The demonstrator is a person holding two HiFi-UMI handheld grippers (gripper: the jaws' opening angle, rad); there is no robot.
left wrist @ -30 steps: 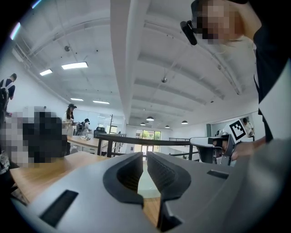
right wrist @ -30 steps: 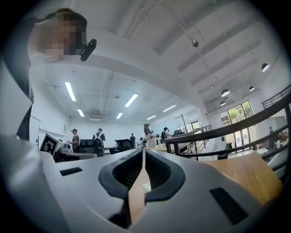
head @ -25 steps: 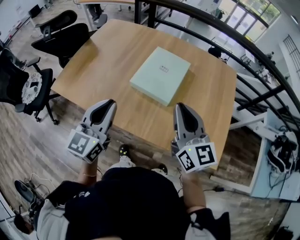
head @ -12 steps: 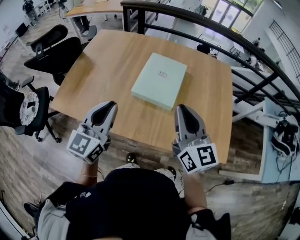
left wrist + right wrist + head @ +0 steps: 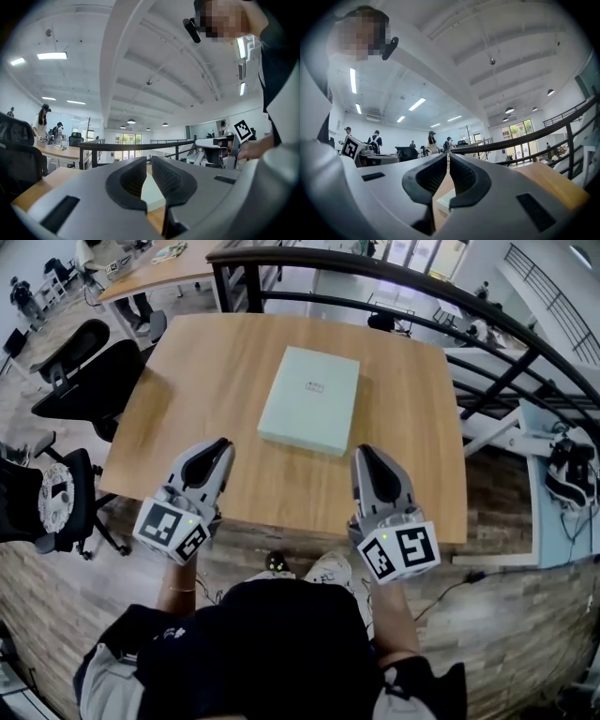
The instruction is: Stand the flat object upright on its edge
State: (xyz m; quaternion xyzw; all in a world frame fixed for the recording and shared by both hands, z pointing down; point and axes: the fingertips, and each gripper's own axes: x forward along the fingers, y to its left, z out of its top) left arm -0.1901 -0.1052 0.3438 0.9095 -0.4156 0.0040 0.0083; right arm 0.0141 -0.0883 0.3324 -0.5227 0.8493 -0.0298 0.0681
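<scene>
Head view: the pale green flat box (image 5: 309, 399) lay flat on the wooden desk (image 5: 187, 381), slightly toward its far edge. The left tool (image 5: 221, 444) and the right tool (image 5: 364, 453) were held level above the near edge of the desk, 1 at each side, both apart from the box. Each tool's jaws were pressed together, pinching nothing. A black railing (image 5: 394, 277) curved beyond the far edge
</scene>
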